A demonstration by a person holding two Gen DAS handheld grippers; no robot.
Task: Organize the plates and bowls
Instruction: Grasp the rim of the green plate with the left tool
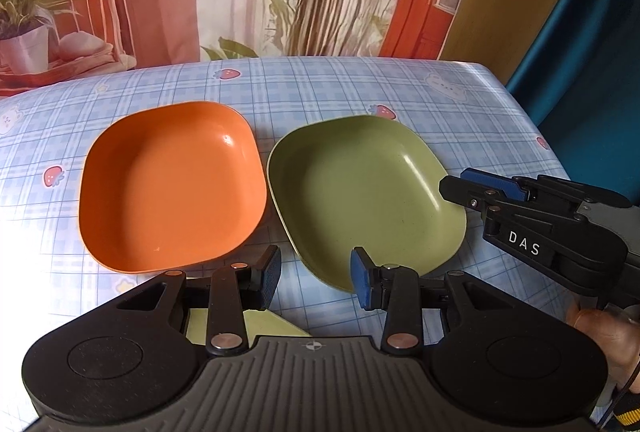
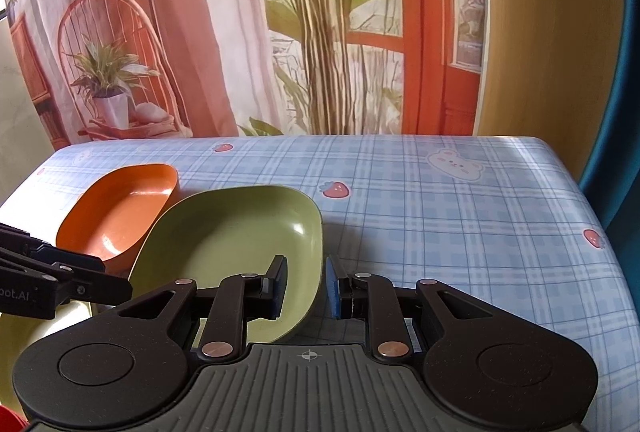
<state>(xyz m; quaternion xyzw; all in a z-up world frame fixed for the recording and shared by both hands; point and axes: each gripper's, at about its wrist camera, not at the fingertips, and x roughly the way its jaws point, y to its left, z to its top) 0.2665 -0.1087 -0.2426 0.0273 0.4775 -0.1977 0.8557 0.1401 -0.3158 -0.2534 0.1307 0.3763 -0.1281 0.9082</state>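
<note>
An orange square bowl (image 1: 172, 187) and a green square bowl (image 1: 366, 199) sit side by side on the checked tablecloth (image 1: 320, 87). My left gripper (image 1: 316, 282) is open and empty, just in front of the gap between the two bowls. My right gripper (image 2: 306, 284) is open, with its jaws either side of the green bowl's (image 2: 240, 240) right rim; it also shows in the left wrist view (image 1: 476, 187). The orange bowl (image 2: 120, 207) lies left of the green one. A pale green plate (image 1: 276, 324) lies under my left gripper.
The table's right edge (image 2: 600, 232) and far edge are close, with a printed backdrop (image 2: 280, 31) behind. A blue curtain (image 1: 592, 51) hangs at the right. A red object (image 2: 10, 420) shows at the lower left corner of the right wrist view.
</note>
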